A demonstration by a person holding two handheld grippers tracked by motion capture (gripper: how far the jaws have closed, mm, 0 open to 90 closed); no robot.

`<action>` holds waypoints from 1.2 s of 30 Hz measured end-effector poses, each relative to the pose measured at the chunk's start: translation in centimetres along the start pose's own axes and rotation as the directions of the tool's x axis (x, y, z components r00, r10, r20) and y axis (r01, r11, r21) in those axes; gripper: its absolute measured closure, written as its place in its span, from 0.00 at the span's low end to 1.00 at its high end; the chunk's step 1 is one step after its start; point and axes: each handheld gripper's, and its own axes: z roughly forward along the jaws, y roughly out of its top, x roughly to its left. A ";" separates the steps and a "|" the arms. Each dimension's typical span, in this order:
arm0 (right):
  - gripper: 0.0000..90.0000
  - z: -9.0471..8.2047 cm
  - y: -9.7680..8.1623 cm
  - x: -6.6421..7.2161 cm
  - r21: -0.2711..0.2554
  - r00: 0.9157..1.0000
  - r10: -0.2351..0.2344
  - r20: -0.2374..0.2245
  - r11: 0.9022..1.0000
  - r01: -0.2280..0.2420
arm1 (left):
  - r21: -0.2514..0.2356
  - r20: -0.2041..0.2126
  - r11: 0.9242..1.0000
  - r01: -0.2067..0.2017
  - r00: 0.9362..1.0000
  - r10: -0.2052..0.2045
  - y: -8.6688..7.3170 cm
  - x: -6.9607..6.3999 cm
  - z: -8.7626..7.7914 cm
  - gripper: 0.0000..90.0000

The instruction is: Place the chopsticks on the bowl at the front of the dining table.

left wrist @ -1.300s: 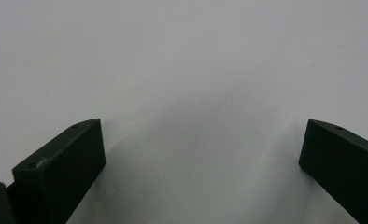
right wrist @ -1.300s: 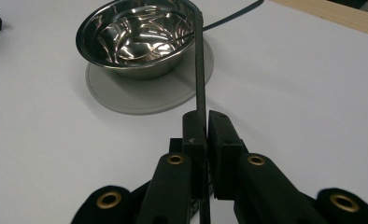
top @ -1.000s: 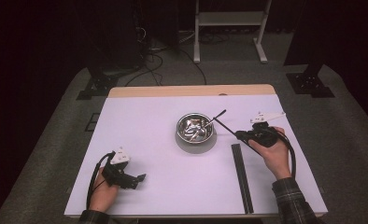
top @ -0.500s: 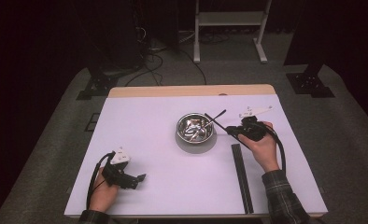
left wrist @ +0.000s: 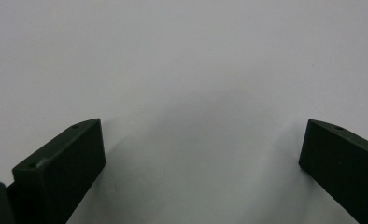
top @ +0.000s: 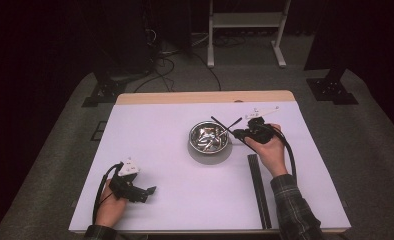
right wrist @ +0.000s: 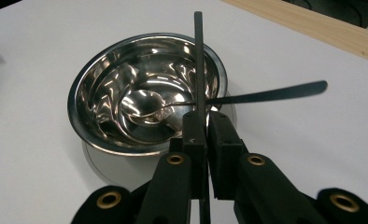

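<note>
jaws of the right gripper (right wrist: 201, 128) are pressed together on a thin black stick (right wrist: 198, 60), pinching it near its lower part so that it stands up from between them and reaches out over the steel bowl (right wrist: 93, 93). in the high view the right gripper (top: 241, 133) sits just right of the bowl (top: 209, 139), with the stick (top: 219, 123) slanting from it across the bowl's rim. a spoon lies in the bowl, its shiny scoop (right wrist: 142, 105) at the bottom and its dark handle (right wrist: 275, 93) running out over the rim on the side toward the wooden edge (right wrist: 313, 23) of the counter; stick and handle cross just above the jaws. the bowl stands on the white counter (top: 155, 130) a little back from the middle. a long black bar (top: 259, 189) lies flat on the counter near the right forearm, well apart from the bowl. the left gripper (top: 146, 192) rests near the front left corner in the person's left hand (top: 110, 207), and its jaws are spread wide with bare white surface (left wrist: 196, 93) between them. no brand, label or writing can be read on the bowl, the tools or the counter.
</note>
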 end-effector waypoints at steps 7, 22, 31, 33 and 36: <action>0.95 1.2 1.1 0.2 0.001 1.000 -0.004 -0.005 1.000 0.004 | 0.000 0.000 1.000 0.000 1.000 0.000 0.0 0.0 0.0 0.00; 0.95 4.1 2.6 0.4 0.020 1.000 0.012 -0.012 1.000 -0.012 | 0.000 0.000 1.000 0.000 1.000 0.000 0.0 0.0 0.0 0.00; 0.95 5.6 3.0 0.4 0.037 1.000 0.015 -0.010 0.999 -0.015 | 0.000 0.000 1.000 -0.001 1.000 0.001 0.0 0.0 0.0 0.00; 0.95 5.8 3.2 0.5 0.039 1.000 0.016 -0.010 0.999 -0.016 | 0.000 0.000 1.000 0.000 1.000 0.000 0.0 0.0 0.0 0.00; 0.95 6.1 3.3 0.6 0.047 1.000 0.012 -0.008 0.999 -0.011 | -0.001 0.000 1.000 0.000 1.000 0.000 0.0 0.0 0.0 0.00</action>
